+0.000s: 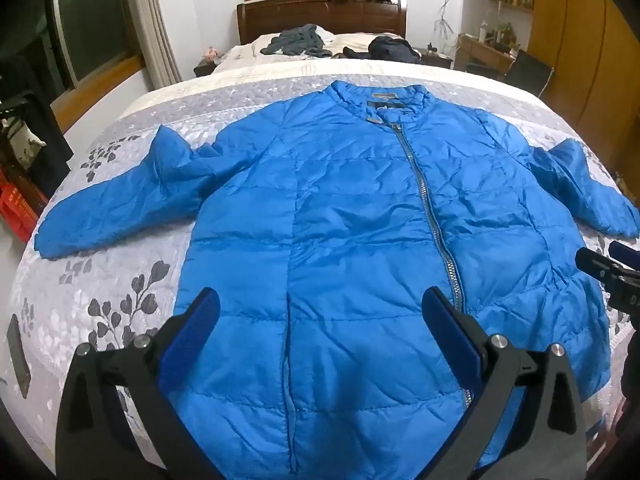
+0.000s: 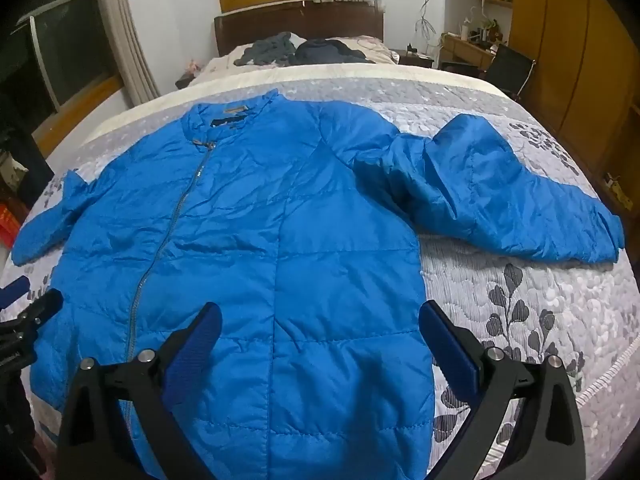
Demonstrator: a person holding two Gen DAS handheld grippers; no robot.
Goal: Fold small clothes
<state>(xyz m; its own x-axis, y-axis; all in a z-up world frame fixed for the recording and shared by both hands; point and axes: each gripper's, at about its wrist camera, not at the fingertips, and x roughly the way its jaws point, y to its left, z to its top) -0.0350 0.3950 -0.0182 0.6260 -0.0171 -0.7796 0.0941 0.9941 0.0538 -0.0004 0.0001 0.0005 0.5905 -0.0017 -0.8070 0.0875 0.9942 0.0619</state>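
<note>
A blue quilted jacket [image 1: 352,216] lies flat and zipped on the bed, collar at the far side, both sleeves spread out to the sides. Its left sleeve [image 1: 116,200] and right sleeve [image 2: 500,196] are rumpled near the shoulders. My left gripper [image 1: 320,308] hovers open over the jacket's lower left panel, nothing between its fingers. My right gripper [image 2: 320,320] stands open over the lower right panel [image 2: 344,320], near the hem's right edge. The right gripper's fingers [image 1: 600,268] also show at the right edge of the left wrist view.
The bed has a grey floral quilt [image 2: 520,320]. Dark clothes [image 1: 298,42] are piled near the wooden headboard [image 1: 320,14]. A dark flat object [image 1: 18,356] lies on the quilt at the left edge. A desk and wardrobe [image 2: 560,40] stand at the right.
</note>
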